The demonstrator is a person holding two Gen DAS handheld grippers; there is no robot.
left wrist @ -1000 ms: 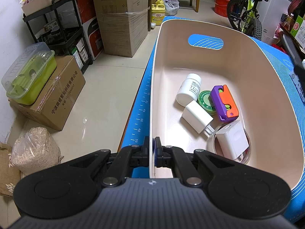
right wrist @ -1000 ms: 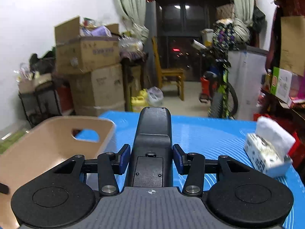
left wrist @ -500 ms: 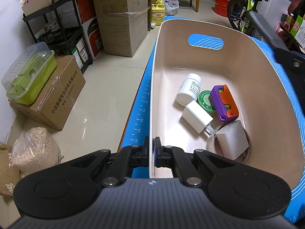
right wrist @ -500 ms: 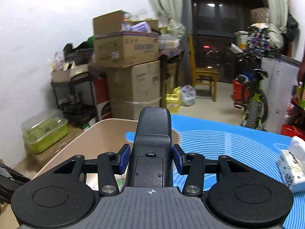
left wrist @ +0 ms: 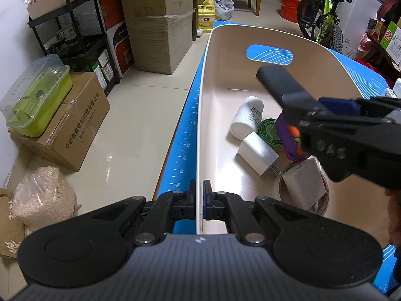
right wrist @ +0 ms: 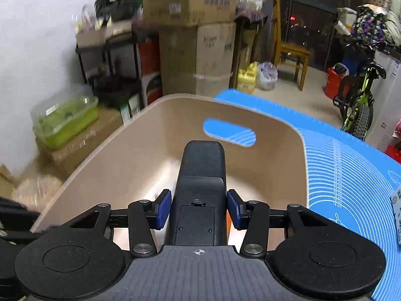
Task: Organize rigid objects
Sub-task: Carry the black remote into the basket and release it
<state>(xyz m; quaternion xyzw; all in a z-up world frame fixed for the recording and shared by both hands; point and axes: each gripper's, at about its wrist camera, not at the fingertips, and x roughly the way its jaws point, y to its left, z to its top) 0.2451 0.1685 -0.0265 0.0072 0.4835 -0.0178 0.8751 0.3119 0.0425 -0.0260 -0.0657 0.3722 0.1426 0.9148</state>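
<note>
Holding the bin (left wrist: 325,57) by its near wall, my left gripper (left wrist: 199,200) sits at the bottom centre of the left view, its pads pressed together on the thin beige rim. The bin runs up the middle of that frame, on the blue mat (left wrist: 184,135), with its handle slot near the top.

My right gripper (right wrist: 199,207) is clamped on the remote (right wrist: 201,175), a black bar that juts forward from between the blue pads (right wrist: 164,208) up to mid-frame in the right view. Its pads touch the remote's two sides near the battery cover. In the left view the right gripper (left wrist: 333,105) comes in from the right edge, and the remote (left wrist: 283,85) points toward the upper centre of the frame, hanging over the bin's inside and above the things on its floor. It touches none of them that I can see.

On the bin floor, right of centre in the left view, lie a white bottle (left wrist: 246,118) on its side, a green tin (left wrist: 270,134) just beside it, a white charger (left wrist: 258,153) with prongs toward the lower right, and a purple and orange toy (left wrist: 288,138) partly hidden behind the right gripper. Lower still, a white block (left wrist: 304,181) rests on a tape roll (left wrist: 323,204).

In the right view the bin (right wrist: 125,158) fills the centre under the remote, with the mat (right wrist: 351,165) to the right.
</note>
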